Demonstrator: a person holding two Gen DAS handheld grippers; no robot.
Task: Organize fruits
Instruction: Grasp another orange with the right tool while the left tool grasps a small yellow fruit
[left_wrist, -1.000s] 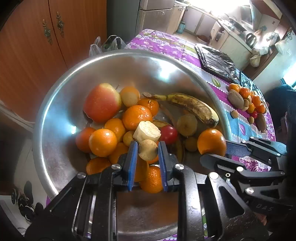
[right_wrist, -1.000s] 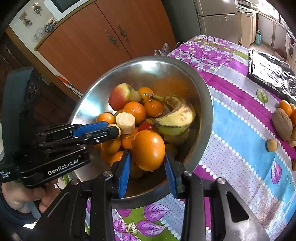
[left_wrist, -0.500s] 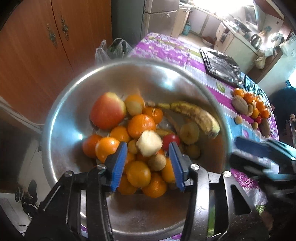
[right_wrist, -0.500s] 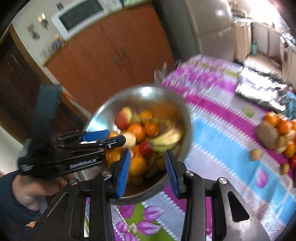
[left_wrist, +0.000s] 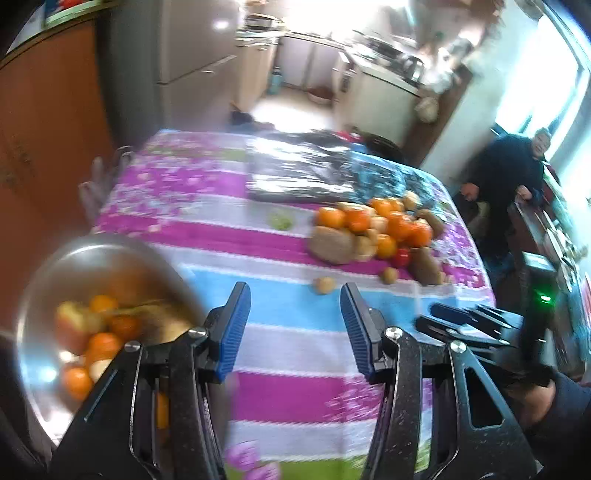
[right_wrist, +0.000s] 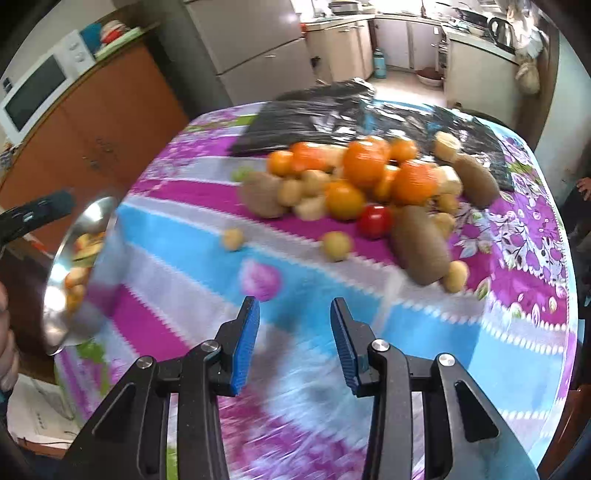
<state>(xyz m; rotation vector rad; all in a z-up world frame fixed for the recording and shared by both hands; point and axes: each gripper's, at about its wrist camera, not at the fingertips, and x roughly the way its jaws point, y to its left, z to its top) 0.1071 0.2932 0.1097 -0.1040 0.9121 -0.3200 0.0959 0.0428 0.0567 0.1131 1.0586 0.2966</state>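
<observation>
Both claws were released and held nothing. The left gripper (left_wrist: 295, 325) hung with its blue pads spread wide above the striped tablecloth (left_wrist: 295, 354), and the right gripper (right_wrist: 294, 341) stood likewise parted over a blue band of that cloth, the picture there smeared by motion.

The steel bowl (left_wrist: 40, 280) sat at the near left corner of the table, partly behind the left claw's frame. In it lay blurred fruit — oranges (left_wrist: 103, 341), an apple (left_wrist: 70, 325) and something yellowish that could not be told for sure. In the right view the bowl (right_wrist: 77, 236) showed only as a tilted sliver at the left edge, just under the tip of the left gripper.

The loose pile of fruit (right_wrist: 362, 177) lay farther across the table on a magenta stripe: oranges, brown kiwis (right_wrist: 421, 243), a red tomato (right_wrist: 375, 220) and several small pale fruits, two of them (right_wrist: 232, 238) apart from the heap on the nearer side. Behind the pile a black plastic sheet (right_wrist: 314, 118) covered the far end of the table.

In the left view the right gripper (left_wrist: 465, 325) showed at lower right, well apart from the bowl — a person in dark clothes (left_wrist: 509, 173) sat beyond the table's far right corner
</observation>
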